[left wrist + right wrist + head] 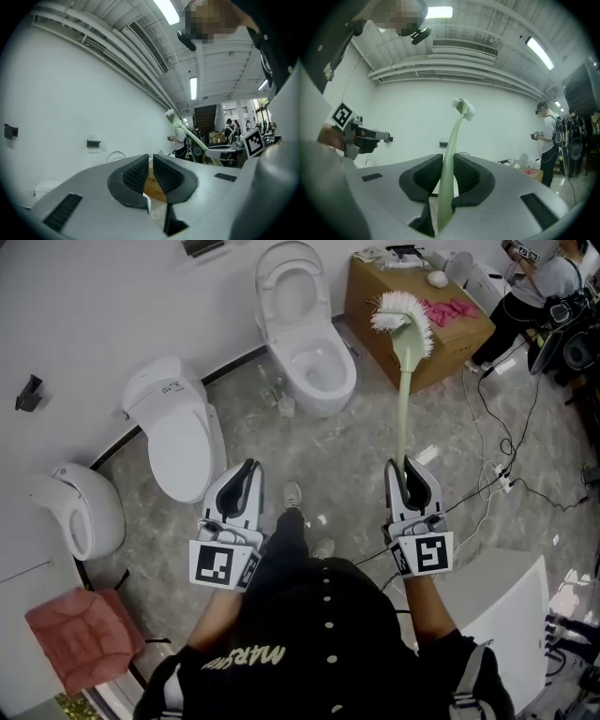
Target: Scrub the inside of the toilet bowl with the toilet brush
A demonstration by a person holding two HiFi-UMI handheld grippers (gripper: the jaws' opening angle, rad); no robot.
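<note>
Two grippers are raised ahead of you: your right gripper (pixel 410 470) is clamped on the pale green handle of the toilet brush (pixel 405 381), its bristles up toward 12 o'clock. Your left gripper (pixel 246 472) has its jaws almost together on nothing. At your 12 o'clock stands the open toilet bowl (pixel 345 381), with the brush head in the air at its 3 o'clock, not touching it.

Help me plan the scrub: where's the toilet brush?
Head view, right side: the toilet brush stands clamped in the right claw, its bristles up, overlapping the cardboard box.
</note>
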